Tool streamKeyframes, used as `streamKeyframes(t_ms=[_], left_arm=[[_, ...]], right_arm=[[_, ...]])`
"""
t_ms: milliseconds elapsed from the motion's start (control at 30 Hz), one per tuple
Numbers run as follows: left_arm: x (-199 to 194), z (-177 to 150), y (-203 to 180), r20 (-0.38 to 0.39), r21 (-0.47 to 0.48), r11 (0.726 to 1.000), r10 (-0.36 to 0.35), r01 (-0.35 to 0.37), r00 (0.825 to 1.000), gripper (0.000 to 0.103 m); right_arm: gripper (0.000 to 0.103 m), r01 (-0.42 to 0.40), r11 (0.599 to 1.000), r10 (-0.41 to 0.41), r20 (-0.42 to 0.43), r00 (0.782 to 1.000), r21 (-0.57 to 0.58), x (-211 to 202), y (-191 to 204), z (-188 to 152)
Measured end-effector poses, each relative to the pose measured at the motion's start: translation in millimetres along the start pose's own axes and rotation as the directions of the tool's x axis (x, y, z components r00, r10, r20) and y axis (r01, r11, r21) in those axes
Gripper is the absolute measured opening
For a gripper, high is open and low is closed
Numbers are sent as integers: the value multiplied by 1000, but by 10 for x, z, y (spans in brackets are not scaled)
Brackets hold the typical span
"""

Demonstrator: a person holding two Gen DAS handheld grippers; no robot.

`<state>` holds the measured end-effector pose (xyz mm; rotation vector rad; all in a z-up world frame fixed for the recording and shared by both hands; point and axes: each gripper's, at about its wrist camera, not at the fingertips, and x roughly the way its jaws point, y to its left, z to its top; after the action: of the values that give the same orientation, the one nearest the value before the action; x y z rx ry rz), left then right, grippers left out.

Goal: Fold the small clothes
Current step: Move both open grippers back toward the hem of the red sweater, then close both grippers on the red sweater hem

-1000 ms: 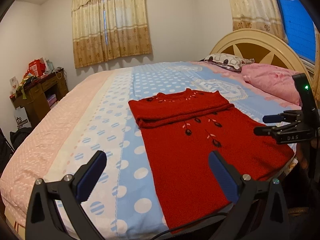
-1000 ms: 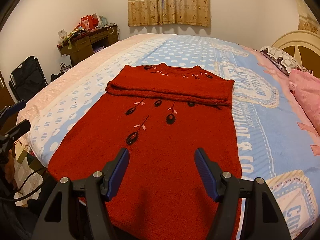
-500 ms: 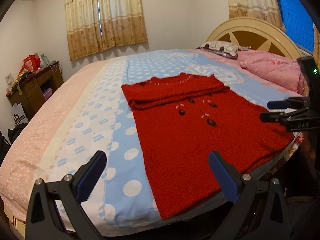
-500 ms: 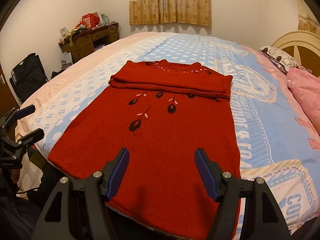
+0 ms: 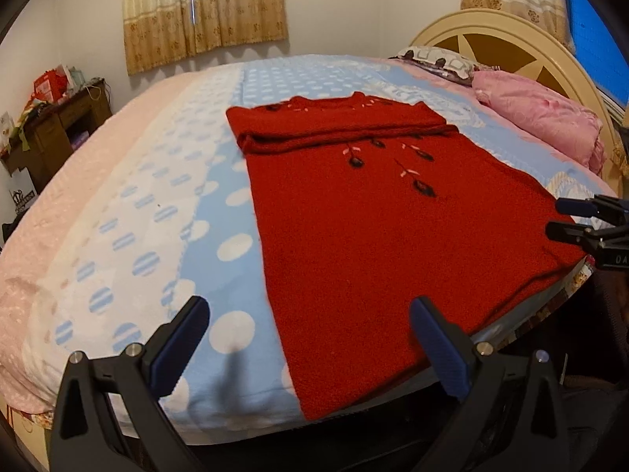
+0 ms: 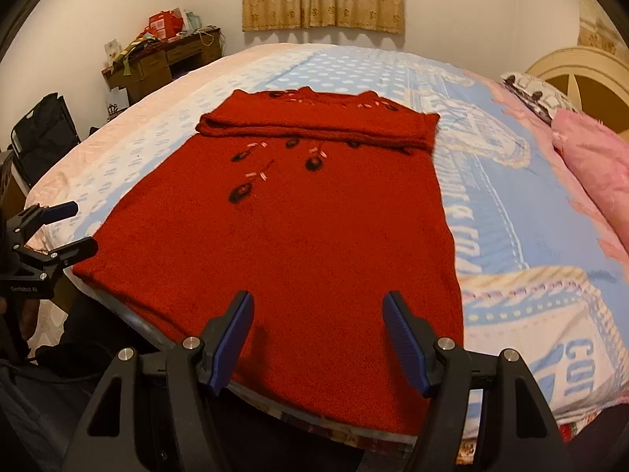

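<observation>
A red knitted sweater (image 5: 365,212) with dark flower stitching lies flat on the bed, sleeves folded across its chest near the collar. It also shows in the right wrist view (image 6: 314,228). Its hem lies at the near bed edge. My left gripper (image 5: 310,334) is open and empty, above the sweater's near left corner. My right gripper (image 6: 318,330) is open and empty, above the hem's middle. The right gripper also shows at the left wrist view's right edge (image 5: 570,218), and the left gripper at the right wrist view's left edge (image 6: 74,228).
The bed has a blue, white and pink dotted blanket (image 5: 165,212). Pink pillows (image 5: 538,114) and a cream headboard (image 5: 511,39) are at the right. A cluttered wooden desk (image 6: 165,59) stands by the far wall. A black bag (image 6: 43,137) sits on the floor at left.
Both grippers have pulled back and lowered toward the near bed edge, so the hem now sits between the fingers. The sweater has not moved. Both stay open.
</observation>
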<state>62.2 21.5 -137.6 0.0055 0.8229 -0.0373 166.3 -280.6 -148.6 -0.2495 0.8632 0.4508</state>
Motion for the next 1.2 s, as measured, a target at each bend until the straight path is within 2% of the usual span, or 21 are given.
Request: streamKeyframes(t_ms=[267,567,767,867,1000,1067,1200], left_arm=[[151,-94,19,-65,-42,998,-56,54,996,103],[151,-123,59,-66,-87,992,-99,93,993,103],[105,-162,69,-74,-104,987,-134,126,988,102],[62,-184,58,-66,-107,984,-150,143,986,94],[48,-202,75,-66,-117,981,-164,156,984,91],[47,-208,89,-69,-123,980,-166,156,984,90],[43,-206,65,-88,-109,982,-161,151,983,89]], right_arm=[[69,27,998,-27,-9,1000,61,-51,-230,-157],[69,39,988,-39,-4,999,150,-167,-545,-332],[69,-5,984,2,14,1000,177,-213,-599,-409],[69,-36,981,32,23,999,191,-217,-602,-425],[69,-69,977,64,30,998,202,-214,-587,-449],[67,-66,976,61,31,998,209,-206,-589,-463],[54,-68,974,63,32,998,216,-218,-596,-485]])
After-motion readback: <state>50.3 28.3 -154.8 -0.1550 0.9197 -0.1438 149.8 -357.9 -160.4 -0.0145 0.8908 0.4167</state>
